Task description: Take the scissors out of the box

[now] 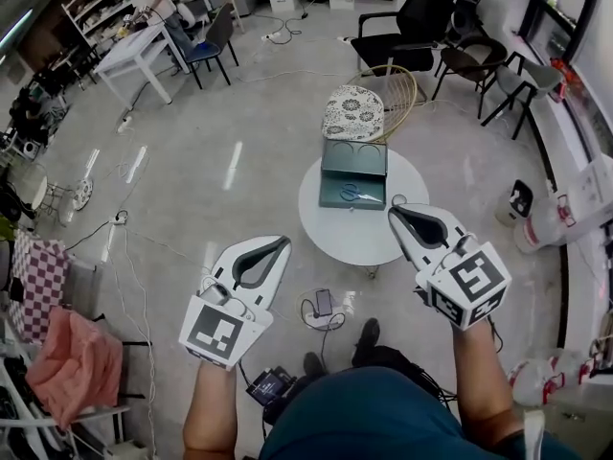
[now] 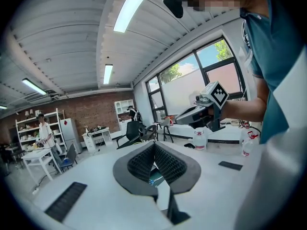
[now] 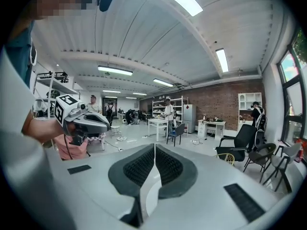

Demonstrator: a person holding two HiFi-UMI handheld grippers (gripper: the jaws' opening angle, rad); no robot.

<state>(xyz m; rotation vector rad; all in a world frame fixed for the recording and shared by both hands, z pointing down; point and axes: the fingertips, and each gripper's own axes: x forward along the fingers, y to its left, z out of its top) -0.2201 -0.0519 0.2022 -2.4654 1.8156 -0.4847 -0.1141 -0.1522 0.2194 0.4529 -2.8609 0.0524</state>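
Note:
An open grey-green box (image 1: 353,172) sits on a small round white table (image 1: 359,233) ahead of me. Scissors (image 1: 356,195) with blue handles lie inside its lower half. My left gripper (image 1: 283,241) hangs over the floor to the lower left of the table, short of it, jaws shut and empty. My right gripper (image 1: 394,213) is at the table's near right edge, jaws also shut and empty. In the left gripper view the shut jaws (image 2: 154,145) leave a slit showing a bit of the box (image 2: 153,178). In the right gripper view the shut jaws (image 3: 154,147) frame the table (image 3: 149,192).
A wicker chair with a patterned cushion (image 1: 356,111) stands right behind the table. Black chairs (image 1: 402,32) are farther back. A phone on a cable (image 1: 323,304) lies on the floor by my feet. A pink cloth (image 1: 72,367) hangs at the lower left.

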